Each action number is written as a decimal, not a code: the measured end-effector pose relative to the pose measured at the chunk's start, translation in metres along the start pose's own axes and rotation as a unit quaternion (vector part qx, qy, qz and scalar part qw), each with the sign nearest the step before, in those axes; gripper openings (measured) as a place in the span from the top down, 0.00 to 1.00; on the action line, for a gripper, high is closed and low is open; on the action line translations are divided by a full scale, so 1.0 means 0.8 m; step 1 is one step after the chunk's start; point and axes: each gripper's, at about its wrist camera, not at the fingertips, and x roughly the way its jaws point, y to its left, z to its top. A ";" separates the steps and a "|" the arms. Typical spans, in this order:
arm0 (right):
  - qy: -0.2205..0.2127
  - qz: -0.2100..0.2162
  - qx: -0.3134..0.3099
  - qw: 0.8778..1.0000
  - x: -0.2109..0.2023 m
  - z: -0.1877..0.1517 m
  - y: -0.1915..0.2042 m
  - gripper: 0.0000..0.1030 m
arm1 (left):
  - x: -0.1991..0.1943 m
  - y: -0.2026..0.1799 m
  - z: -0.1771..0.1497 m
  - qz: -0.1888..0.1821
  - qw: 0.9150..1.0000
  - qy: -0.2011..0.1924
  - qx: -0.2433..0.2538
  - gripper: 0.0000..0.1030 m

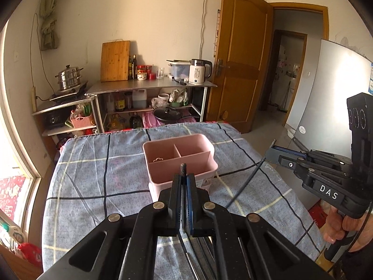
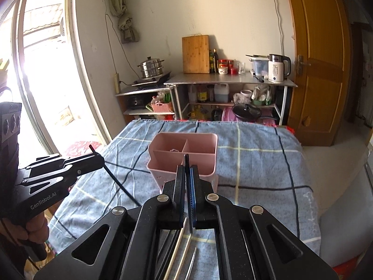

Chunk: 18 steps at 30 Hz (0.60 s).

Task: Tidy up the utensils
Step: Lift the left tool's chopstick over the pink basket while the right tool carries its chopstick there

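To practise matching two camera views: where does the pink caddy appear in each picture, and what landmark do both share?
Left wrist view: pink caddy sits centre, just above the left gripper's fingers.
Right wrist view: pink caddy sits centre, slightly left, above the right gripper's fingers.
Shared landmark: the cutting board leaning on the wall.

Ahead of the black left tool (image 1: 185, 175) stands a pale pink organizer box (image 1: 179, 158), plain inside and out. Under it the surface wears a blue-grey cloth (image 1: 93, 175) checked with black and cream lines. Each tool's inner pads are blue. Beyond the box a honey-brown cutting board (image 2: 195, 54) leans by a white-and-black kettle (image 2: 278, 68). The right tool (image 2: 187, 170) is black too.
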 end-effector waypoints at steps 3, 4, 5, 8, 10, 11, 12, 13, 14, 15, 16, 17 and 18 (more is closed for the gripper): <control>-0.008 0.000 -0.003 1.000 -0.004 0.009 0.001 0.97 | -0.003 0.002 0.012 -0.003 1.000 -0.006 -0.001 0.96; -0.010 0.000 -0.005 1.000 -0.005 0.011 0.002 0.97 | -0.003 0.002 0.017 -0.004 1.000 -0.006 -0.002 0.96; -0.012 0.000 -0.007 1.000 -0.006 0.014 0.002 0.97 | -0.003 0.003 0.021 -0.005 1.000 -0.006 -0.004 0.96; -0.018 0.002 -0.011 1.000 -0.009 0.025 0.006 0.97 | -0.005 0.006 0.036 -0.009 1.000 -0.008 -0.004 0.96; -0.022 0.006 -0.012 1.000 -0.010 0.033 0.006 0.97 | -0.008 0.008 0.049 -0.011 1.000 -0.011 -0.007 0.96; -0.026 0.007 -0.014 1.000 -0.011 0.039 0.007 0.97 | -0.009 0.008 0.055 -0.013 1.000 -0.013 -0.008 0.96; -0.028 0.007 -0.015 0.999 -0.012 0.043 0.007 0.97 | -0.010 0.009 0.059 -0.014 1.000 -0.015 -0.009 0.96; -0.032 0.008 -0.016 0.999 -0.013 0.048 0.008 0.97 | -0.012 0.010 0.065 -0.017 1.000 -0.018 -0.009 0.96; -0.037 0.011 -0.016 0.999 -0.014 0.055 0.008 0.97 | -0.014 0.010 0.072 -0.018 1.000 -0.021 -0.010 0.96; -0.041 0.013 -0.016 0.999 -0.016 0.061 0.008 0.97 | -0.017 0.011 0.079 -0.019 0.999 -0.025 -0.010 0.96; -0.046 0.014 -0.016 0.999 -0.017 0.066 0.009 0.97 | -0.019 0.011 0.085 -0.018 0.999 -0.029 -0.009 0.96; -0.051 0.014 -0.017 0.998 -0.018 0.074 0.010 0.97 | -0.022 0.012 0.094 -0.019 0.999 -0.034 -0.009 0.96; -0.056 0.015 -0.018 0.998 -0.019 0.082 0.010 0.97 | -0.024 0.014 0.101 -0.019 0.999 -0.038 -0.010 0.96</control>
